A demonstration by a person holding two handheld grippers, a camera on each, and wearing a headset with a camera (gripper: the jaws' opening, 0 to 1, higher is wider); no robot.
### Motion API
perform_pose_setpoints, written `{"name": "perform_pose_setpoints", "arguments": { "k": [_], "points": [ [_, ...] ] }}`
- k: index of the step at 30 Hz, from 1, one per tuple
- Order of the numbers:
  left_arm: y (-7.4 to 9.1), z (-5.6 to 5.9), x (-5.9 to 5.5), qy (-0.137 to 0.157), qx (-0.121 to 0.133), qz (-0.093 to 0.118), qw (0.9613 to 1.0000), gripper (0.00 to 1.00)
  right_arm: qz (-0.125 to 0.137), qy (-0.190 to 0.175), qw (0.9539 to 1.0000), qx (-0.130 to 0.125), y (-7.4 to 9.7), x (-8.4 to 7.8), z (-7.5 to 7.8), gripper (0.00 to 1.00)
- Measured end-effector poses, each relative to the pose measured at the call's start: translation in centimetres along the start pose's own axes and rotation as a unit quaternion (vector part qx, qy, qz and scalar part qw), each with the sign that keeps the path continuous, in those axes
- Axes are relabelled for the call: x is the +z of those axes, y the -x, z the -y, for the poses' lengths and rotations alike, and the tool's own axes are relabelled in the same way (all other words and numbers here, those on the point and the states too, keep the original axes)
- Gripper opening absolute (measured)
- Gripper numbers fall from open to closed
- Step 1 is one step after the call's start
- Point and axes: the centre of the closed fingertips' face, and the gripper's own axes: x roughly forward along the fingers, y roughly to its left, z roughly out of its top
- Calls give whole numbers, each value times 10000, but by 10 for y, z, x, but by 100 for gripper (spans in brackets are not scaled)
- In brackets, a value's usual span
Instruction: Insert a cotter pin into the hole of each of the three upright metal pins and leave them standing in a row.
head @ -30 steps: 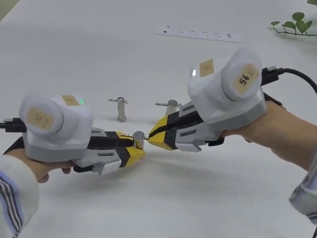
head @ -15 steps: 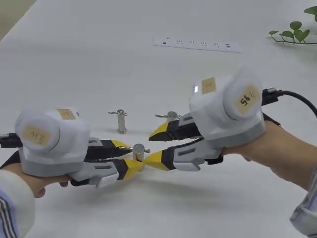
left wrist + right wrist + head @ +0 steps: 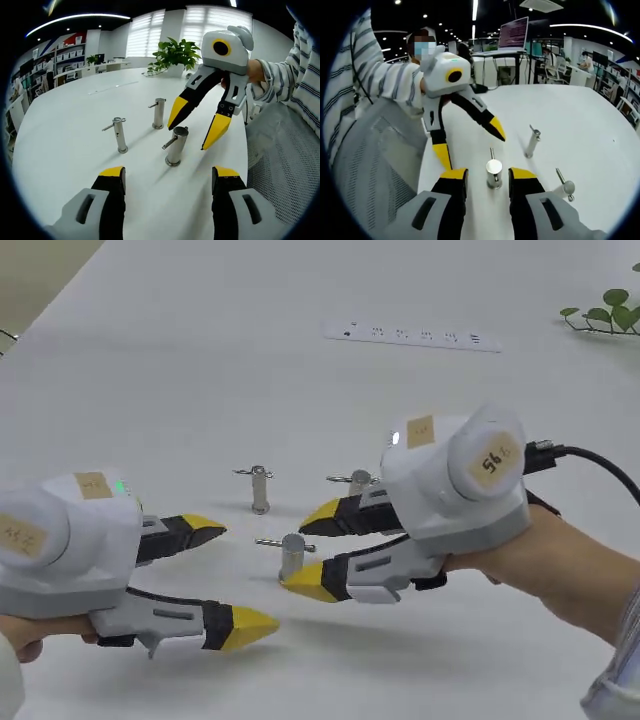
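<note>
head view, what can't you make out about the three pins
rear metal pin: body hidden behind the right gripper, head view
same pin, right gripper view: base hidden by that gripper's own jaw
cotter pins: too small in head view to tell how far through

Bright, even ceiling light; the nearest metal pin (image 3: pixel 291 558) casts a faint shadow on the white desk (image 3: pixel 200 330). Gripper views warp at edges.

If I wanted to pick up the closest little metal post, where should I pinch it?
Pinch the closest post low on its round body, under the cotter pin crossing its top. Come from the right, where the open right gripper sits, because the cotter pin pokes out leftward and would probably get bumped.
</note>
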Motion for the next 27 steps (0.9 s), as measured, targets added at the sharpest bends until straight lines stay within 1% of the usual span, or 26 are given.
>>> {"name": "perform_pose_setpoints", "arguments": {
  "k": [1, 3, 4, 6, 7, 9, 10, 11, 14, 16, 17, 21, 23, 25, 27],
  "points": [
    [2, -1, 1, -31, 39, 46, 10000, 68, 6, -3, 10000, 2, 0, 0, 0, 34],
    [6, -4, 10, -118, 168, 289, 9994, 64, 18, -4, 10000, -1, -1, 1, 1, 34],
    [8, -5, 12, -82, 224, 335, 9992, 59, 19, -7, 10000, -4, -1, 2, 1, 34],
    [11, -6, 11, -9, 251, 347, 9991, 55, 17, -16, 10000, -11, -2, 2, 2, 35],
    [11, -6, 11, -19, 263, 362, 9990, 55, 12, -22, 10000, -6, -2, 2, 2, 35],
    [13, -8, 12, 51, 316, 424, 9986, 57, 5, -25, 10000, -3, -2, 1, 2, 35],
    [15, -8, 13, 90, 309, 477, 9983, 58, 0, -22, 10000, -4, -3, 1, 2, 35],
    [16, -8, 12, 108, 301, 484, 9983, 58, -13, -19, 10000, -2, -3, 1, 2, 35],
    [20, -12, 8, 104, 409, 400, 9983, 60, -37, -14, 10000, 32, -5, 0, 0, 35],
    [21, -12, 3, 207, 400, 328, 9984, 62, -86, 21, 9999, 74, -7, -1, -3, 36],
    [22, -12, 0, 211, 404, 296, 9985, 65, -104, 35, 9999, 82, -8, -2, -3, 36],
    [27, -14, -3, 289, 439, 271, 9982, 78, -105, 39, 9999, 89, -12, -1, -3, 36],
    [28, -14, -7, 396, 431, 169, 9981, 83, -122, 55, 9999, 93, -13, -1, -3, 36],
    [29, -16, -7, 277, 509, 181, 9982, 88, -141, 66, 9998, 97, -14, -1, -3, 36],
    [30, -18, -7, 294, 554, 197, 9978, 96, -165, 71, 9998, 107, -15, -2, -3, 36]
  ]
}}
